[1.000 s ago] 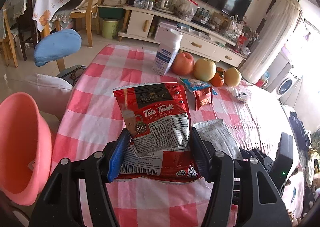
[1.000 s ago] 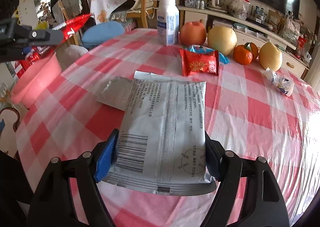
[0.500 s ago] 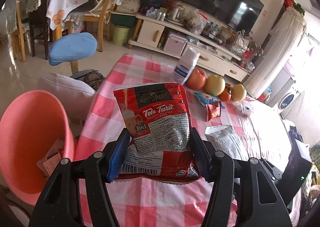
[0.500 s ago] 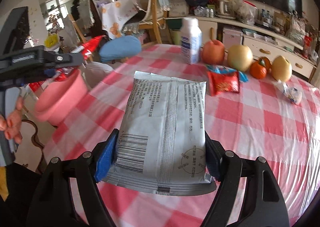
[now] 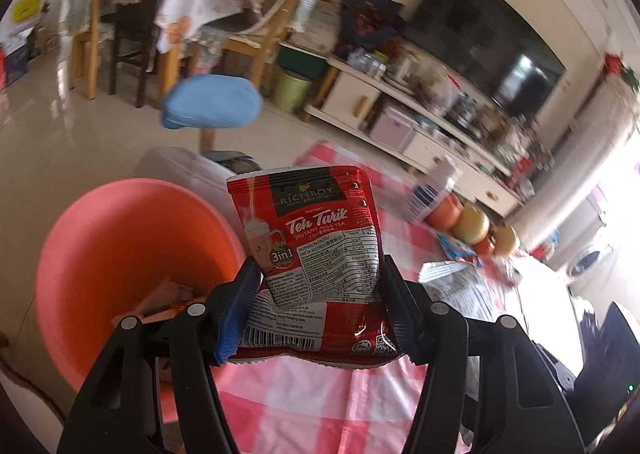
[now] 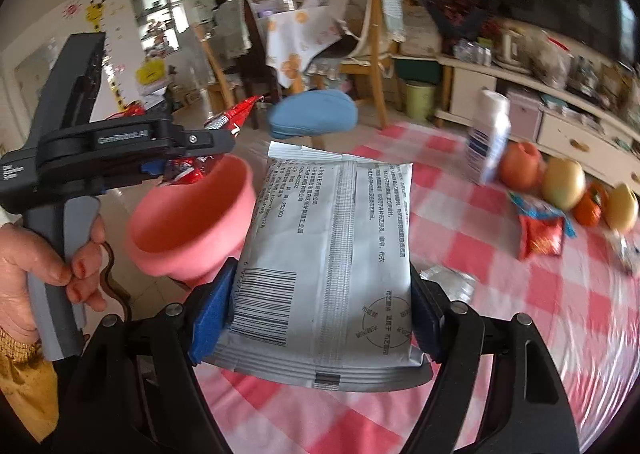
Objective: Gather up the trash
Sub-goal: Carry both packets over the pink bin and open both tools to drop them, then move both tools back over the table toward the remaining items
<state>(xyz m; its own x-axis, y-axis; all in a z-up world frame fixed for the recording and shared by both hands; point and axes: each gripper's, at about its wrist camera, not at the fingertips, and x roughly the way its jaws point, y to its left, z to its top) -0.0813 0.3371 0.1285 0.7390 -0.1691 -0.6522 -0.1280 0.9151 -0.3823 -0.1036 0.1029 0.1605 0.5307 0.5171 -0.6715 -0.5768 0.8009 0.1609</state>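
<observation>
Above the edge of the table with the red-and-white checked cloth (image 5: 320, 406), the left gripper (image 5: 316, 306) pinches a red foil sachet printed "Teh Tarik" (image 5: 316, 254) between its two fingers, and the sachet stands upright. Just to its left is the round pink plastic bin (image 5: 120, 254), beside the table, with some paper scraps on its bottom. The right gripper (image 6: 320, 314) is pressed on a flat silver-grey foil packet with a barcode (image 6: 332, 262), held over the checked cloth near the bin. In the right wrist view the left gripper (image 6: 200, 158) holds the red sachet over the pink bin (image 6: 192, 230). A small red wrapper (image 6: 540, 238) lies on the cloth near the row of fruits (image 6: 560, 182) and a white bottle (image 6: 490, 138).
</observation>
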